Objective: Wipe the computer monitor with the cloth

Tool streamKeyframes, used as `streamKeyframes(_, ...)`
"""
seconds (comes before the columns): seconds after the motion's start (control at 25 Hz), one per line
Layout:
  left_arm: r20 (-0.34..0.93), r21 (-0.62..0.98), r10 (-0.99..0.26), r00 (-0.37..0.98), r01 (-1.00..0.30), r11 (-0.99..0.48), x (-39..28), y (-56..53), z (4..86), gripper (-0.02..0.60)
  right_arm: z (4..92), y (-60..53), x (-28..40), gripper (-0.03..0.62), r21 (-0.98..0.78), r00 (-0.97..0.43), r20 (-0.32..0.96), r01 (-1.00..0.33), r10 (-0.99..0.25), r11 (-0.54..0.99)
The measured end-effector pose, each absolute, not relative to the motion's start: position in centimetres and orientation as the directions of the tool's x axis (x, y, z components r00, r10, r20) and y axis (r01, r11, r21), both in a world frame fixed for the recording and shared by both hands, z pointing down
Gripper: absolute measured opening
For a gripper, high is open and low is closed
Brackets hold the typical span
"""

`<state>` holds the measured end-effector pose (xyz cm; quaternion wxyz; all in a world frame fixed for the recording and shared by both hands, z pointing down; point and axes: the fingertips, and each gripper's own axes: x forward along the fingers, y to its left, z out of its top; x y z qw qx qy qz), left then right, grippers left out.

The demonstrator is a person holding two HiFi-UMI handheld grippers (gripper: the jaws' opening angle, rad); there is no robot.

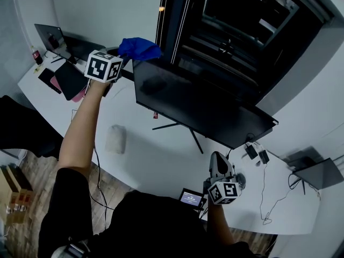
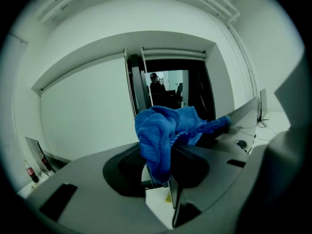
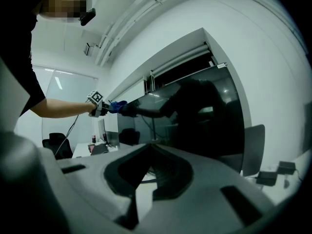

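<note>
- Two grippers are up and only one is busy: my left gripper (image 1: 122, 59) is stretched out to the top left corner of the computer monitor (image 1: 199, 104), with that arm nearly straight.
- Left fingers are clamped on the blue cloth (image 2: 163, 135). It's bunched between them, spilling up over the tips and off to the right.
- The loose end of the cloth lies against the monitor's upper edge, right at that corner.
- The monitor sits on its thin-legged stand (image 1: 177, 127) on the white surface (image 1: 156, 160), dark screen turned toward me.
- My right gripper (image 1: 217, 160) hangs low near the front edge of the surface. It's below the monitor's right half and well apart from the cloth.
- Right fingers are closed together with nothing between them. From that side I look along the screen toward my outstretched left arm.
- Just left of the right gripper, a small device (image 1: 192, 198) with a lit screen sits at the edge of the surface.
- A white bundle (image 1: 115, 138) lies on the surface left of the stand; I can't tell what it is.
- At the far left end are an open laptop (image 1: 49, 36), a dark bottle (image 1: 36, 55) with a red label, and a flat dark pad (image 1: 70, 79).
- Right of the monitor are two dark adapters (image 1: 257, 153), near the screen's lower corner.
</note>
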<state>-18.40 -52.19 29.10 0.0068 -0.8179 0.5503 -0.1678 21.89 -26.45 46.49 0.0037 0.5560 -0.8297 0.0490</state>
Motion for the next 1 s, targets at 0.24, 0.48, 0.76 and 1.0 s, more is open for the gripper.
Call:
streamKeyframes(0.24,0.220,-0.024,-0.905,0.364,-0.925,-0.378,-20.1,-52.0,31.6,0.115,46.7,-26.3,22.5,0.003,-0.095,-0.373,0.066,-0.926,-0.925,0.367)
streamKeyframes(0.48,0.221,-0.021,-0.907,0.359,-0.928,-0.372,-19.4,-51.6,34.2,0.115,47.4,-26.4,22.7,0.003,-0.088,-0.369,0.080,-0.928,-0.926,0.362)
streamKeyframes(0.76,0.186,-0.007,-0.907,0.379,-0.922,-0.387,-18.5,-51.1,35.9,0.114,48.0,-26.4,22.1,0.003,-0.100,-0.375,0.095,-0.925,-0.922,0.366)
streamKeyframes(1.0,0.216,0.023,-0.897,0.386,-0.920,-0.391,-18.4,-51.2,38.3,0.114,48.1,-26.3,22.2,0.003,-0.094,-0.372,0.117,-0.927,-0.921,0.362)
